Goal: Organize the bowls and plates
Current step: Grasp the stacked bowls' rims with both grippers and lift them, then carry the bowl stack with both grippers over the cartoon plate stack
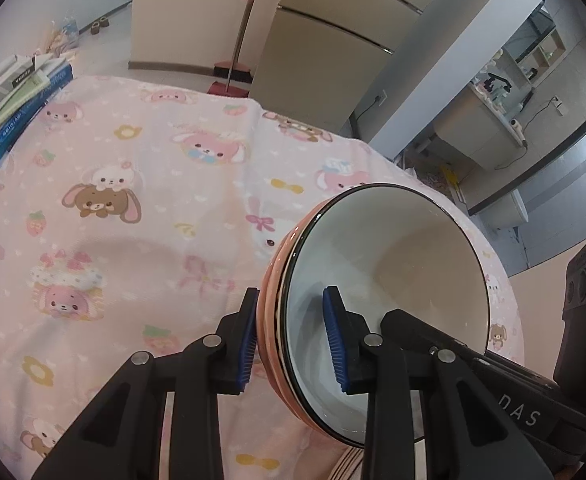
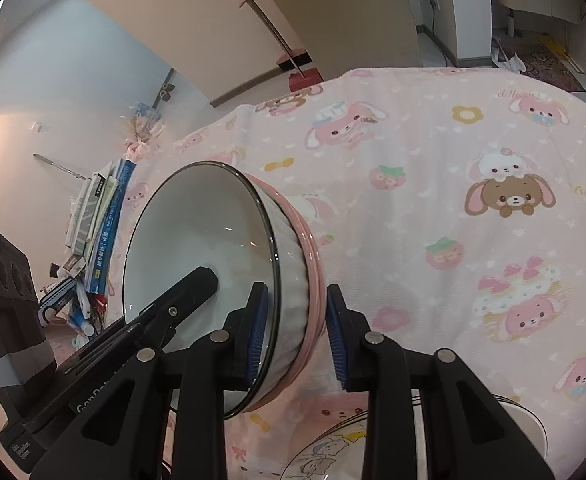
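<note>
A stack of nested bowls (image 1: pixel 377 280), white inside with a dark rim, pink ribbed outside, was held between both grippers above a table covered in a pink cartoon-animal cloth (image 1: pixel 133 184). The stack was tilted, its mouth opening up and toward the middle between the two cameras. In the left wrist view, the left gripper (image 1: pixel 293 344) had its fingers drawn in narrow, clamped over the stack's near wall: one blue pad (image 1: pixel 249 356) pressed on the pink outside, the other lay inside the bowl. In the right wrist view, the right gripper (image 2: pixel 299 340) gripped the opposite wall of the bowls (image 2: pixel 213 248) the same way, with one pad inside; whether the outer pad (image 2: pixel 339 344) touched the pink wall could not be told. Below the stack, near the right gripper, a decorated plate (image 2: pixel 333 456) lay on the cloth. Beyond the bowls, a pile of books (image 1: pixel 17 96) sat at the cloth's far edge, and behind that a red broom (image 1: pixel 233 76) leaned against beige cabinets (image 1: pixel 313 40).
</note>
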{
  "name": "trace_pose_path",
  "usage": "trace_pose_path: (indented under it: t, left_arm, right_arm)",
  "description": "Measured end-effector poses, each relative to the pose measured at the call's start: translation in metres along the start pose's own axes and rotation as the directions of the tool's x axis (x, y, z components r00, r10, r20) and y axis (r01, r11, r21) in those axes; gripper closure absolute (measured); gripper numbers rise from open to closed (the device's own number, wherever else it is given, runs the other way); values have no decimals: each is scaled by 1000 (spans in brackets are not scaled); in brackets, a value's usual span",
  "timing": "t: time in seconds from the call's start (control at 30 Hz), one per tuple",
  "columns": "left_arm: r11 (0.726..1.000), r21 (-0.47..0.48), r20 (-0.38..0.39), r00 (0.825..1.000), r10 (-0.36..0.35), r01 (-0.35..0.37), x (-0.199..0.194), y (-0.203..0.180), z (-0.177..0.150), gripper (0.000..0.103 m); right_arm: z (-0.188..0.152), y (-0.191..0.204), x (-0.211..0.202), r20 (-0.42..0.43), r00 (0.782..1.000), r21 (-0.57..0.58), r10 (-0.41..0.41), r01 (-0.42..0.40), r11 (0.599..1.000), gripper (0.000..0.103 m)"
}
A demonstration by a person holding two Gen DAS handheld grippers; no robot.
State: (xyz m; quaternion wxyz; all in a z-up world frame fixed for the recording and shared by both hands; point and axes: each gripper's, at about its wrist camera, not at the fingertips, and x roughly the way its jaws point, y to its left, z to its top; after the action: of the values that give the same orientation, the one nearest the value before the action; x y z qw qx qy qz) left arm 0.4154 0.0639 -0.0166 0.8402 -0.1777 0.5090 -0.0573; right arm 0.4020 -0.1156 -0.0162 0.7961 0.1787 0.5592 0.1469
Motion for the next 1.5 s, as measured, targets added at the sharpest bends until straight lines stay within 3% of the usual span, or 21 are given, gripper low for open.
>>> trace_pose_path:
  t: [0.4, 0.6, 0.73, 1.13, 1.3, 1.5]
  left_arm:
    - [999, 18, 15, 999, 28, -28, -13, -6, -7, 71]
    - [1000, 20, 6, 1000, -8, 8, -27, -16, -14, 72]
    - [997, 71, 23, 1000, 8, -10, -45, -36, -29, 72]
    - [994, 104, 8, 1000, -28, 27, -75, -70, -97, 72]
    - [993, 111, -1, 999, -45, 45, -80, -81, -120, 72]
    - [990, 138, -27, 999, -17, 21, -79, -93, -144, 72]
  right_arm:
    - [-3, 1, -3, -7, 1000, -10, 20, -20, 1000, 75]
    - [-12, -4, -22, 3, 1000, -2, 17, -17, 1000, 75]
    - [-23, -9, -40, 16, 1000, -1, 26, -26, 1000, 75]
    - [-75, -36, -91, 47, 999, 4, 12, -12, 1000, 75]
    - [-96, -46, -107, 59, 998, 0, -6, 6, 1000, 75]
    - [-118, -65, -111, 38, 999, 19, 7, -7, 1000, 75]
